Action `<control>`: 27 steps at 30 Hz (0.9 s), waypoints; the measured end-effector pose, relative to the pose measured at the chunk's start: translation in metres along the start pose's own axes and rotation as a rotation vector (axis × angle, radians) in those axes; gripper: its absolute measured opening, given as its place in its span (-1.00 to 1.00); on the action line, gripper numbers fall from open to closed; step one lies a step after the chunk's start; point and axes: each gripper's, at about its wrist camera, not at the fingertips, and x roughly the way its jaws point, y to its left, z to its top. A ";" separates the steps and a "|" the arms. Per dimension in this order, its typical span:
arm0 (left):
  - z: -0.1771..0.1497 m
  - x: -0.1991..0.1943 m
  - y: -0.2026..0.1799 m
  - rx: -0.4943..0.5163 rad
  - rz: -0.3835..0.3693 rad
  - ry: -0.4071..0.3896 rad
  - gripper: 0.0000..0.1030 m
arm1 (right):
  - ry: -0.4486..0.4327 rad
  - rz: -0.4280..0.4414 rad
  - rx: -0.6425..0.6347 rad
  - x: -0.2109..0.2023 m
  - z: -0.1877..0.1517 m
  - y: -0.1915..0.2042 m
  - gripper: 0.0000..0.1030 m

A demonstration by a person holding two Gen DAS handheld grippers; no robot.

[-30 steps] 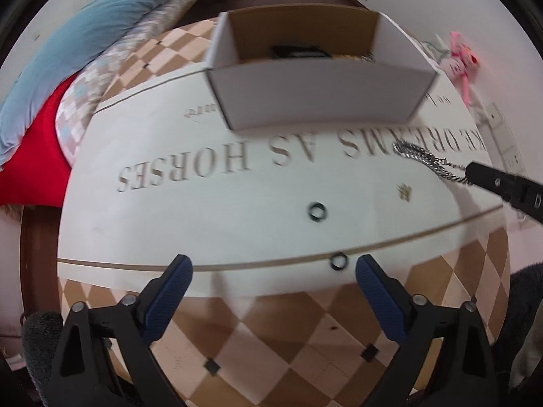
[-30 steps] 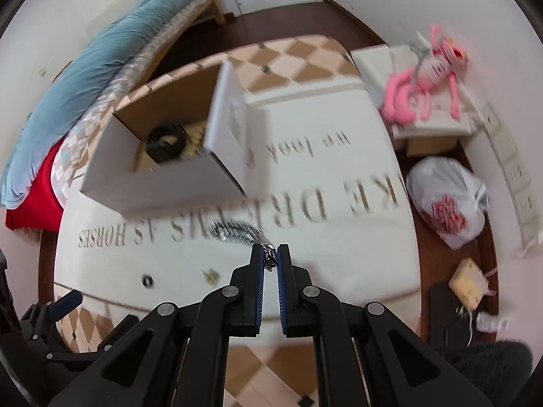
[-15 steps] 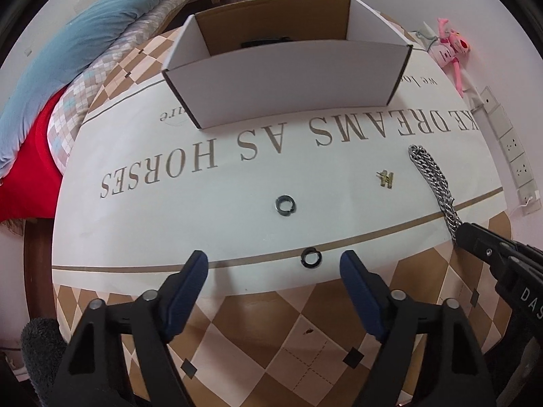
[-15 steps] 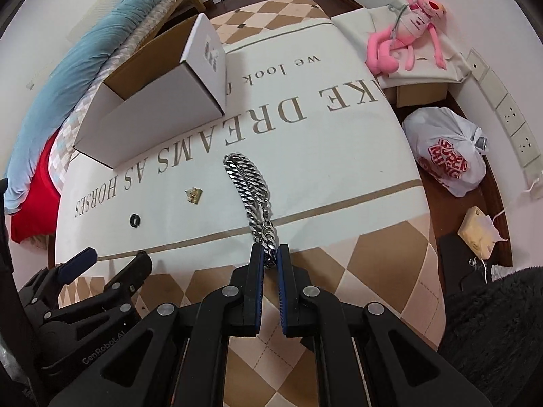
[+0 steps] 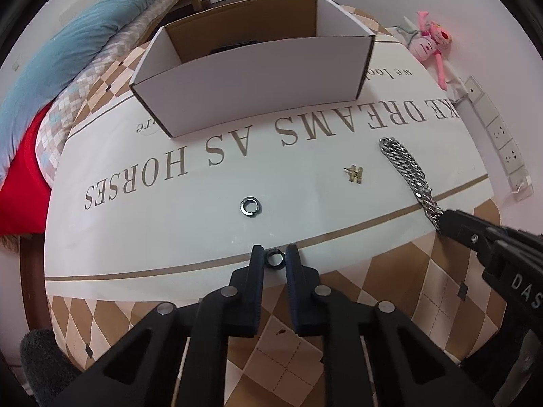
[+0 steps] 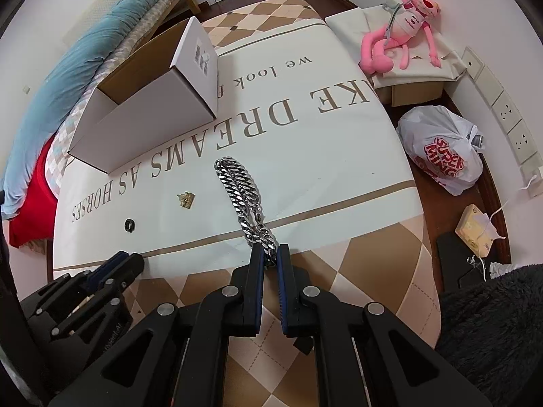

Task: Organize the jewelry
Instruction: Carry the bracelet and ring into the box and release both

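Observation:
My left gripper (image 5: 275, 258) is closed on a small black ring (image 5: 275, 259) at the near edge of the white cloth. A second dark ring (image 5: 249, 207) lies a little farther in, and a gold H-shaped earring (image 5: 355, 173) lies to its right. My right gripper (image 6: 269, 258) is shut on the near end of a silver chain bracelet (image 6: 239, 190), which lies stretched on the cloth; it also shows in the left wrist view (image 5: 405, 169). The open white cardboard box (image 5: 258, 78) stands at the far side, with a dark item inside.
A white tablecloth with printed words (image 6: 325, 156) covers the table over a checkered cloth. A pink plush toy (image 6: 400, 44) and a white plastic bag (image 6: 441, 149) lie to the right. Blue and red bedding (image 5: 51, 78) lies to the left.
My left gripper has moved forward and closed around the black ring. My right gripper has pulled the chain back toward the table's near edge, stretching it out.

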 end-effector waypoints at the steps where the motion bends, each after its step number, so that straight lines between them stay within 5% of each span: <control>1: 0.000 -0.001 0.000 0.000 0.000 -0.003 -0.80 | -0.004 0.005 0.000 -0.002 0.000 0.001 -0.85; 9: 0.014 -0.040 0.022 -0.063 -0.050 -0.059 -0.80 | -0.052 0.118 -0.026 -0.036 0.016 0.023 -0.85; 18: 0.077 -0.096 0.075 -0.161 -0.097 -0.134 -0.80 | -0.146 0.283 -0.076 -0.100 0.066 0.065 -0.85; 27: 0.143 -0.080 0.114 -0.189 -0.068 -0.114 -0.80 | -0.199 0.294 -0.166 -0.117 0.142 0.106 -0.85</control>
